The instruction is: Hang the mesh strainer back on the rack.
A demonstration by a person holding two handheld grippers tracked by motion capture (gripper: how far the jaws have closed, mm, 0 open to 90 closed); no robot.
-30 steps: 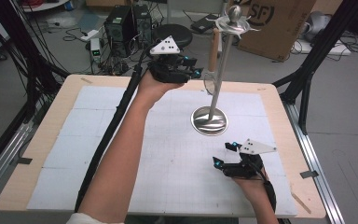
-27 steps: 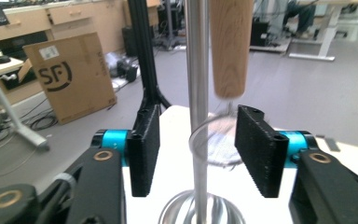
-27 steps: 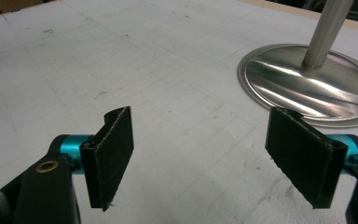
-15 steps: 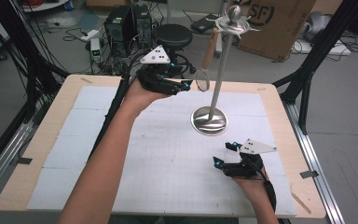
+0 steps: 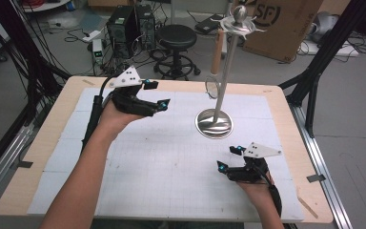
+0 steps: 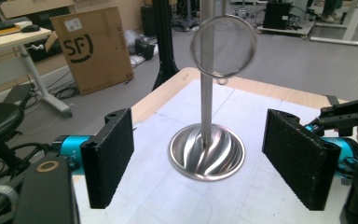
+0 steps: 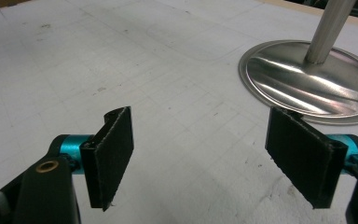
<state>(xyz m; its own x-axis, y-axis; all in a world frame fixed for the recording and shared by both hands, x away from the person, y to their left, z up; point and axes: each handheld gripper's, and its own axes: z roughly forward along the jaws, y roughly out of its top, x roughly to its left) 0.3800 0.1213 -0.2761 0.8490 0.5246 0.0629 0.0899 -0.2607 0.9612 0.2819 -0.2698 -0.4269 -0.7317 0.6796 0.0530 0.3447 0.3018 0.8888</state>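
The small wire-rimmed strainer (image 6: 222, 46) hanging beside the metal stand's (image 5: 214, 123) pole looks light, stiff and apt to swing, best pinched on its wooden handle (image 5: 217, 51), with both the left gripper (image 5: 158, 94) and right gripper (image 5: 228, 158) fingers apart.

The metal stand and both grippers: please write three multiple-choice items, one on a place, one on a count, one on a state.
1. Where does the stand's round base rest?
A. on the white mat
B. on the floor
C. on the stool

2. How many wire-rimmed strainers hang from the stand?
A. none
B. one
C. three

3. How is the left gripper?
A. shut on the pole
B. shut on nothing
C. open

Answers:
1 A: the base sits on the gridded mat.
2 B: one ring hangs beside the pole.
3 C: its jaws stand wide apart, holding nothing.
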